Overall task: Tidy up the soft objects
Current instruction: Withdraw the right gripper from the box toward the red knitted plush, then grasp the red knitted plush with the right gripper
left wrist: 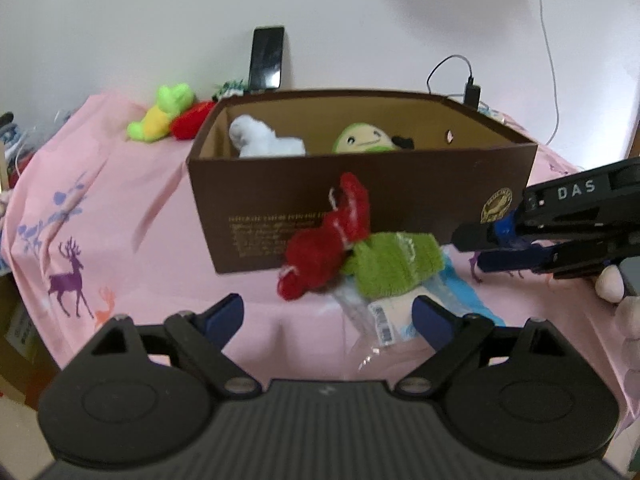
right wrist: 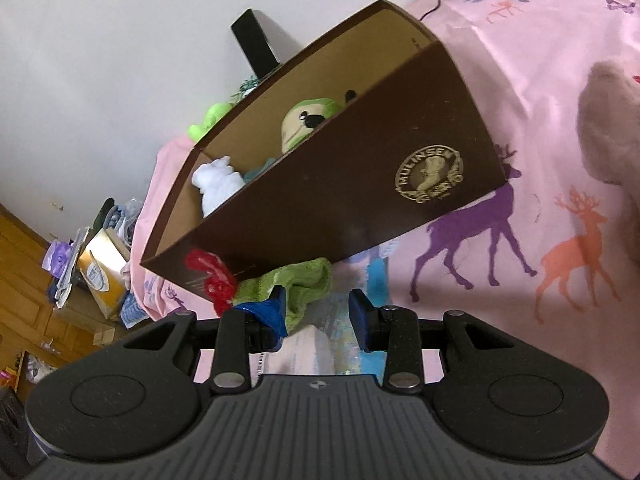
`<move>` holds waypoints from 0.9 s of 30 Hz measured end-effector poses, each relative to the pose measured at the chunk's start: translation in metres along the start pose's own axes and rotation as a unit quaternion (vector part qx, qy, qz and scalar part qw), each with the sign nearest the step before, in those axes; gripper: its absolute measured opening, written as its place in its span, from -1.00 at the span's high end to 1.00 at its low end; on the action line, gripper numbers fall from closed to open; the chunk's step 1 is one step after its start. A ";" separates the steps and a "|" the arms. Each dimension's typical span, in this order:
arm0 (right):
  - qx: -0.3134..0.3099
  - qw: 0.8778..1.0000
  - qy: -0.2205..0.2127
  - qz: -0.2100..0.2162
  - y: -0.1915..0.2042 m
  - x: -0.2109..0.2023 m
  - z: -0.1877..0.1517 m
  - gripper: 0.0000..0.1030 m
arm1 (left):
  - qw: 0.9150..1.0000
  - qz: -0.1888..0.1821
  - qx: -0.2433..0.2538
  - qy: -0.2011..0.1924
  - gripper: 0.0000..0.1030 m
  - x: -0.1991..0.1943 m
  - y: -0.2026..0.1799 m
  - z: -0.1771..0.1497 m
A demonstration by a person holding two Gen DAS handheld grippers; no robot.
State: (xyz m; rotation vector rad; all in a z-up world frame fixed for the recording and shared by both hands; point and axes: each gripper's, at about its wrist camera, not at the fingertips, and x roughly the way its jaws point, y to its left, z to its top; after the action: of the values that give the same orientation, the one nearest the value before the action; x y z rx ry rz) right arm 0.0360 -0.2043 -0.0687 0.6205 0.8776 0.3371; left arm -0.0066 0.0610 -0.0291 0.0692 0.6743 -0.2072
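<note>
Left gripper (left wrist: 330, 314): jaws spread as wide as they go, nothing between the pads, nothing held.

The soft bundle sits straight ahead of your left gripper, just past the fingertips, in line with the gap. It lies on the pink deer-print cloth of the desk (left wrist: 120, 208), on top of a clear plastic packet (left wrist: 376, 316).
- Red piece (left wrist: 320, 248): long axis runs from near-left up and away, and its far end leans on the front wall of the brown box (left wrist: 400, 184).
- Green piece (left wrist: 392, 264): lies crosswise, with its long axis pointing to your right toward the right gripper (left wrist: 474, 248).

Right gripper: jaws open only a little, tips just beside the right end of the green piece. In its own view the green cloth brushes the left finger, and only the packet shows through the gap. It grips nothing.

Only the left view shows:
- the whole bundle;
- a white plush (left wrist: 264, 140) and a green-faced plush (left wrist: 364, 140) inside the box;
- a lime frog toy (left wrist: 160, 114) beyond the box's left corner;
- a dark phone (left wrist: 266, 58) against the wall.

Only the right view shows:
- the gold emblem (right wrist: 430, 176) on the box;
- a tan plush (right wrist: 612, 120) far off to that gripper's right.
</note>
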 end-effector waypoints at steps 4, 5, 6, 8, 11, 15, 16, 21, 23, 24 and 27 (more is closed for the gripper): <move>0.005 0.999 -0.001 0.041 0.007 0.001 0.004 0.64 | 1.000 -0.004 0.002 -0.017 -0.81 0.000 0.008 0.006; 0.003 0.999 -0.002 0.052 0.011 0.001 0.005 0.64 | 1.000 -0.011 -0.001 -0.020 -0.81 0.000 0.011 0.008; -0.002 0.998 -0.004 0.058 0.015 0.003 0.006 0.64 | 1.000 -0.019 -0.003 -0.023 -0.81 0.000 0.013 0.010; -0.019 0.997 -0.006 0.068 0.025 0.007 0.008 0.64 | 0.999 -0.037 -0.006 -0.027 -0.82 0.002 0.017 0.012; -0.036 0.996 0.001 0.078 0.037 0.018 0.010 0.64 | 0.998 -0.052 -0.012 -0.032 -0.82 0.008 0.022 0.015; -0.058 0.995 0.008 0.078 0.050 0.031 0.011 0.64 | 0.999 -0.040 -0.022 -0.029 -0.79 0.025 0.034 0.016; -0.066 0.995 0.009 0.077 0.052 0.034 0.011 0.64 | 0.998 -0.042 -0.028 -0.027 -0.75 0.028 0.038 0.016; -0.093 0.993 0.013 0.068 0.059 0.050 0.009 0.64 | 0.997 -0.059 -0.034 -0.017 -0.36 0.045 0.051 0.016; -0.087 0.994 0.021 0.069 0.057 0.057 0.009 0.64 | 0.997 -0.066 -0.028 -0.012 -0.32 0.051 0.051 0.016; -0.084 0.994 0.025 0.070 0.056 0.060 0.009 0.64 | 0.997 -0.069 -0.024 -0.012 -0.31 0.054 0.050 0.016; -0.091 0.993 0.027 0.069 0.055 0.066 0.007 0.64 | 0.997 -0.069 -0.008 -0.019 -0.20 0.056 0.044 0.016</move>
State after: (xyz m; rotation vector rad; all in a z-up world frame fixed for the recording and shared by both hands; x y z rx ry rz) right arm 0.0801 -0.1298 -0.0711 0.5063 0.8469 0.5547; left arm 0.0554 0.0925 -0.0521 0.0026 0.6442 -0.3358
